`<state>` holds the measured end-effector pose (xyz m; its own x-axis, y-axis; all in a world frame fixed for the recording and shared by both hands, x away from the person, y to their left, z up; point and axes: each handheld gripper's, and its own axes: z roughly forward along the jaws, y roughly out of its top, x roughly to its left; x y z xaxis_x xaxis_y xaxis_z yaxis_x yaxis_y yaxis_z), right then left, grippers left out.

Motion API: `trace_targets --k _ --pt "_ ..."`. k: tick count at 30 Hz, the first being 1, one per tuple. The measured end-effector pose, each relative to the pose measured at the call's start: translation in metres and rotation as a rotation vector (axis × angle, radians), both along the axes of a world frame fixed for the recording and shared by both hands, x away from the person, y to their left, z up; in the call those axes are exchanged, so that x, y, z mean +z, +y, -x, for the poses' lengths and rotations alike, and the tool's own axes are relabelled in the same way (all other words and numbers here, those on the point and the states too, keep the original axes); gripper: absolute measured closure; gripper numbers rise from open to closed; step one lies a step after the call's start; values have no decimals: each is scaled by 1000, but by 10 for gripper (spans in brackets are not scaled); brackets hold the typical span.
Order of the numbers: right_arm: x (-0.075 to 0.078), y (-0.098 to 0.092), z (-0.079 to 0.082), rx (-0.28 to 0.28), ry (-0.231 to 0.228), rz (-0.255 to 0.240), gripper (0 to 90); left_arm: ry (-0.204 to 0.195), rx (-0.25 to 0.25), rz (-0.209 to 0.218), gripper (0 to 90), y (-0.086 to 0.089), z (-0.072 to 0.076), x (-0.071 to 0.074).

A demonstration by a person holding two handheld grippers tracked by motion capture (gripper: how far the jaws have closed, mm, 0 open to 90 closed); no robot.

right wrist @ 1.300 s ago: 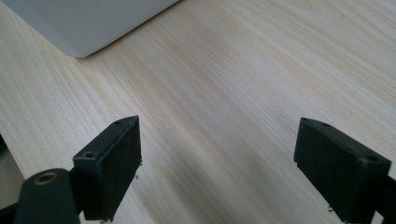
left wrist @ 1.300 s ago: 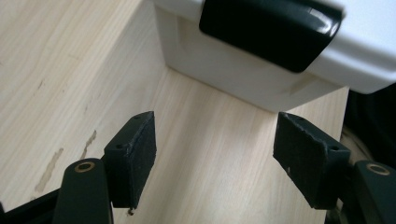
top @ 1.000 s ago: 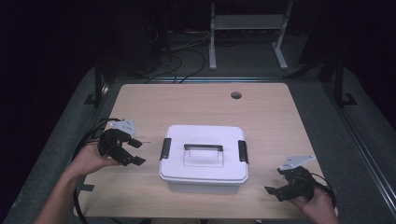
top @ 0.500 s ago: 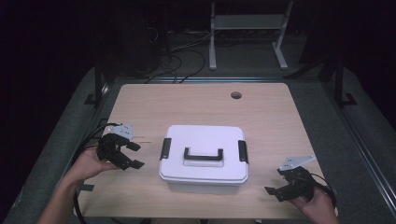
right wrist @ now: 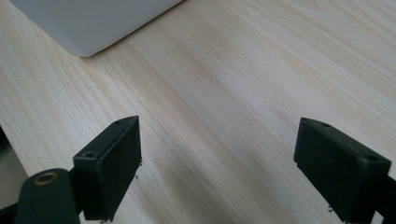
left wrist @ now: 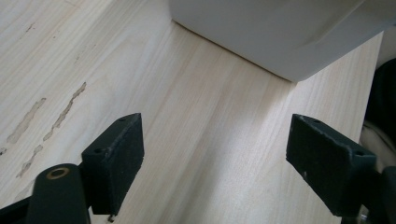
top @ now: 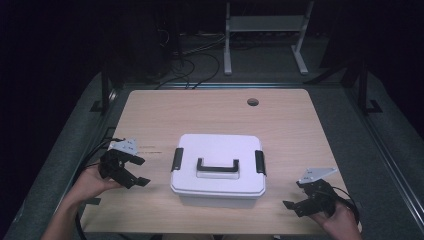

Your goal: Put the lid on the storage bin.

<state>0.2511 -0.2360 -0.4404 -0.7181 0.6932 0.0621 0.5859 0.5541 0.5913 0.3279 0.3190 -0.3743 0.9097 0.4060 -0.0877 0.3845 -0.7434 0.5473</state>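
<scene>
A: What is laid out, biggest thing first?

B: One pale wooden table (top: 300, 130) with a single round cable hole (top: 253, 102) near its far edge. On it sits one white plastic storage box (top: 218, 170), lid on, a little toward the near edge of centre. The box has one black carry handle (top: 217, 165) lying flat on the lid and two black latches (top: 177, 159), one at each short end.

A: How much room is around it?

B: Bare wood lies on every side; the widest stretch is beyond the box, and strips to its left and right are open.

A: And the hands?

B: Two, each holding one tool. The left tool (top: 134, 172) sits near the table's left edge, pointing at the box's left end, well apart from it. Its jaws have just been opening and stand spread with only bare wood between them. The right tool (top: 295, 196) rests low at the near right corner, jaws spread wide on nothing, a box corner ahead of it.
</scene>
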Motion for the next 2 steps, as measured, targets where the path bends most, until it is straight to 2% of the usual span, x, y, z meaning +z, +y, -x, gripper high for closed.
trace_targets --k 2 --pt "1 1 1 6 -8 1 144 -24 11 -4 155 0 3 1"
